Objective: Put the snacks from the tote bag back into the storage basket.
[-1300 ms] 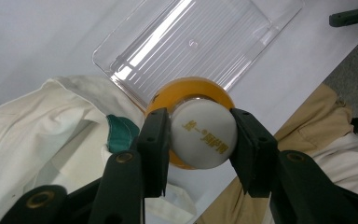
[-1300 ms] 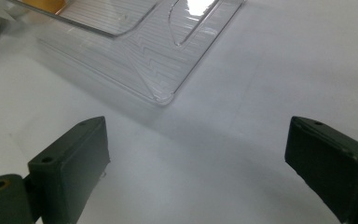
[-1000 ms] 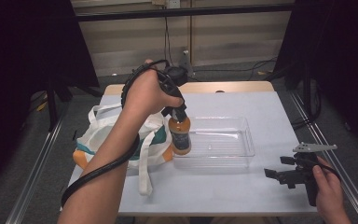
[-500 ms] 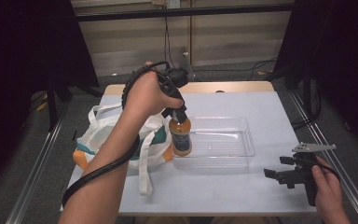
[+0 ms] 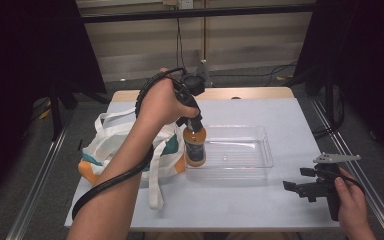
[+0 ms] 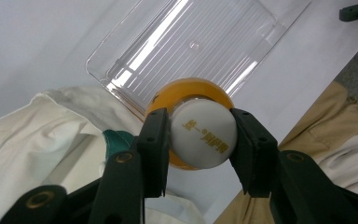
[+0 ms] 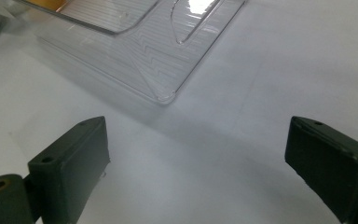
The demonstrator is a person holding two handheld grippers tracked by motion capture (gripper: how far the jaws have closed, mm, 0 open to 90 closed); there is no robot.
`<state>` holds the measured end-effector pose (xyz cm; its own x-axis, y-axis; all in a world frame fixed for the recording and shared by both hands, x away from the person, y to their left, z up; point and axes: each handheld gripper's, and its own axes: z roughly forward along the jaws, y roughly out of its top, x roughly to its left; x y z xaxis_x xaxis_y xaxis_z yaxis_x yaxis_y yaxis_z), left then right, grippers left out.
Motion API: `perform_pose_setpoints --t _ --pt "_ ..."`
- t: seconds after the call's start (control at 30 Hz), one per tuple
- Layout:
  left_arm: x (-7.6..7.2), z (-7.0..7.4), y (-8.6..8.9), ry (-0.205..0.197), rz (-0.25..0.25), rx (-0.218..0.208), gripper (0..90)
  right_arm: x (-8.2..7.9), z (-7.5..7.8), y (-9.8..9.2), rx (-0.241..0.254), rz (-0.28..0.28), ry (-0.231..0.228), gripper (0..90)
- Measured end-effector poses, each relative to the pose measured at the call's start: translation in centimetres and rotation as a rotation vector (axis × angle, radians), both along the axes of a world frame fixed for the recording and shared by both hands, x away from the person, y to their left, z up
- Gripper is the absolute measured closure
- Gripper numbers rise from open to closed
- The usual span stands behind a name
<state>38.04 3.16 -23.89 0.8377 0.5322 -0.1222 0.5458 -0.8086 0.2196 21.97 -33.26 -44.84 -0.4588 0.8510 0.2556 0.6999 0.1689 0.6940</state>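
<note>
Tongs in the left hand (image 5: 192, 120) are clamped on the white cap of an orange bottle (image 5: 195, 147), which stands upright at the left end of a clear plastic tray (image 5: 260, 150), beside a white cloth bag (image 5: 110, 142). Right tongs (image 5: 300, 189) rest wide apart, gripping nothing, near the counter's (image 5: 240, 210) front right corner. This white counter stands in a dim room with dark curtains at both sides.

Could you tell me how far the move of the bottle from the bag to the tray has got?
Done: bottle out of the tote bag. In hand: left claw clamps its white cap at the clear tray's left edge. Left: set it down, release. Right claw waits open.
</note>
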Motion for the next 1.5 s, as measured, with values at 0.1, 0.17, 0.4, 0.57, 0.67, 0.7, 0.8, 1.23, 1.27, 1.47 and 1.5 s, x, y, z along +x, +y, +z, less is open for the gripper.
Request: perform_pose_setpoints --t 0.1,0.17,0.4,0.57,0.67,0.7,0.8,1.23,1.27,1.47,1.5 --pt "-0.1 -0.3 0.0 0.004 0.016 -0.007 59.5 0.0 0.0 0.1 0.001 0.003 0.002 6.3" --pt "0.0 -0.5 0.1 0.011 0.011 -0.009 59.5 0.0 0.0 0.1 -0.001 0.005 -0.001 6.3" --pt "0.0 -1.0 0.1 0.022 0.009 -0.001 59.4 0.0 0.0 0.0 0.0 0.003 0.001 6.3" --pt "0.0 -1.6 0.1 0.031 0.009 0.004 59.5 0.0 0.0 0.1 -0.005 0.003 0.001 6.3" --pt "0.1 -1.8 0.2 0.035 0.004 0.011 59.4 0.0 0.0 0.1 -0.003 0.005 0.0 6.3" --pt "0.1 -1.9 0.2 0.034 0.001 0.009 59.4 0.0 0.0 0.0 -0.003 0.003 0.001 6.3" --pt "0.0 -2.2 0.3 0.039 0.021 0.004 59.4 0.0 0.0 0.0 -0.003 0.005 0.0 6.3" --pt "0.0 -3.5 0.6 0.053 0.031 0.012 59.4 0.0 0.0 0.1 -0.009 0.007 0.001 6.3" --pt "0.1 -3.6 0.7 0.054 0.024 0.012 59.4 0.0 0.0 0.1 -0.01 0.006 0.002 6.3" --pt "0.0 -4.1 0.7 0.066 0.032 0.02 59.4 0.0 0.0 0.1 -0.01 0.006 0.001 6.3" --pt "0.0 -4.2 0.7 0.062 0.029 0.023 59.4 0.0 0.0 0.1 -0.01 0.006 -0.001 6.3"
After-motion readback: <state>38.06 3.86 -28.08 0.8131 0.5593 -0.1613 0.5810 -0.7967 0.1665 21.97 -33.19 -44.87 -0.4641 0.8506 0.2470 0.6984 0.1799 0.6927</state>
